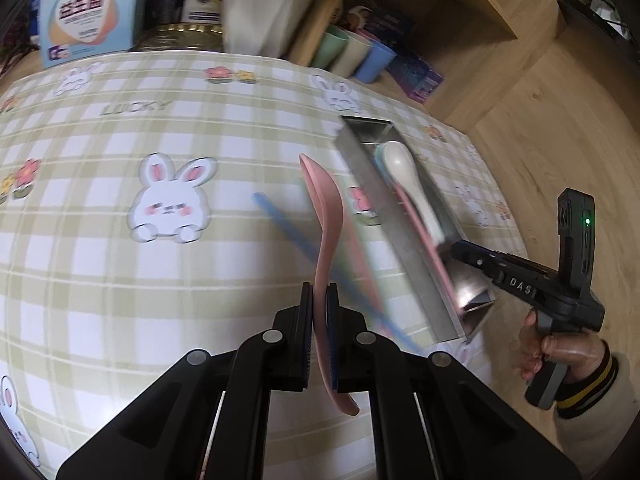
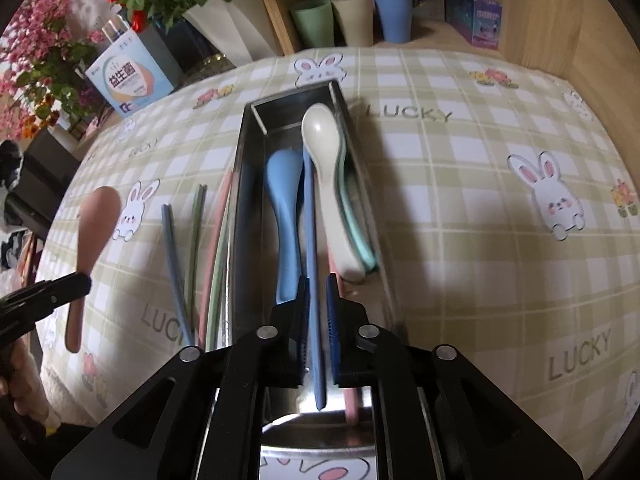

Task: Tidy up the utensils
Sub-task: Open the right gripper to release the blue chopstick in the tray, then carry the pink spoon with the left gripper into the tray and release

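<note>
Nearest, left gripper [image 1: 319, 300]: pads pressed together on the handle of the pink spoon [image 1: 324, 216], bowl raised and pointing away, carried above the checked tablecloth [image 1: 120, 280]. Also seen at the left edge of the right wrist view, well left of the tray.

Nearest, right gripper [image 2: 318, 292]: over the near end of the metal tray [image 2: 244, 200], pads parted, a blue chopstick [image 2: 310, 216] running between them; contact with the pads not clear, so reckoned released, not pinched.

Inside the tray: blue spoon [image 2: 282, 196] on the left, blue chopstick in the middle, white spoon [image 2: 326, 172] lying over a green spoon [image 2: 360, 236] on the right, a pink chopstick [image 2: 348, 400] at the near end.

On the cloth just left of the tray: loose chopsticks [image 2: 188, 248], blue, green and pink, yet to be put away.

Far: cups [image 2: 352, 12], boxes, plant pot.

Handling note, as judgement: draw right gripper clear first, then bring pink spoon over lengthwise, bowl toward far end like the others, lower into the free left side, release low.
</note>
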A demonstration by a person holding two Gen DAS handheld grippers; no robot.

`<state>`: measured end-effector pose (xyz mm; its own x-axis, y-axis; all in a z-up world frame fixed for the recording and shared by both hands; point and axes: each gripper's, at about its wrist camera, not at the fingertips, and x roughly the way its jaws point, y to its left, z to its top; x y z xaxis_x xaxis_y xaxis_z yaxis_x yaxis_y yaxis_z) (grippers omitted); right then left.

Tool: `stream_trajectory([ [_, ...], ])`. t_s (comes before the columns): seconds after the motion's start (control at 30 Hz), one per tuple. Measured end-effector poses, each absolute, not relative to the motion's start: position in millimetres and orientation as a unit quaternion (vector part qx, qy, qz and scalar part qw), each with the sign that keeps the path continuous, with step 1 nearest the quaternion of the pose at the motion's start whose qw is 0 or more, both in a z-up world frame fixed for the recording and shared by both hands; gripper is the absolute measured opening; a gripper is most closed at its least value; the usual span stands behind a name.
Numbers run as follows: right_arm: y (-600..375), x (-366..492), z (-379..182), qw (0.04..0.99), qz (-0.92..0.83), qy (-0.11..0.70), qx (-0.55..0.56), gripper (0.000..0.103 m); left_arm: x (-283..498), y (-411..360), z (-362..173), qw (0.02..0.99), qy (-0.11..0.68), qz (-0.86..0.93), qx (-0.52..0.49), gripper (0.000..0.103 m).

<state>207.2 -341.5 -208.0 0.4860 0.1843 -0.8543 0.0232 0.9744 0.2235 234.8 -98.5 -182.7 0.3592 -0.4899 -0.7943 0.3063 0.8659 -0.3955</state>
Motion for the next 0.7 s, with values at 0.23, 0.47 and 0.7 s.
stream_trajectory([
  [0.23, -361, 200, -186, 0.871, 0.034, 0.479, 0.105, 0.053, 256, -157, -177, 0.792, 0.534, -0.274, -0.116, 0.006],
  [0.47, -385, 197, -189, 0.87, 0.018, 0.477, 0.126, 0.062, 281, -211, -187, 0.776, 0.556, -0.266, -0.134, 0.006],
  [0.7, -401, 195, -198, 0.867, 0.012, 0.476, 0.149, 0.063, 307, -237, -209, 0.767, 0.586, -0.211, -0.152, 0.006],
])
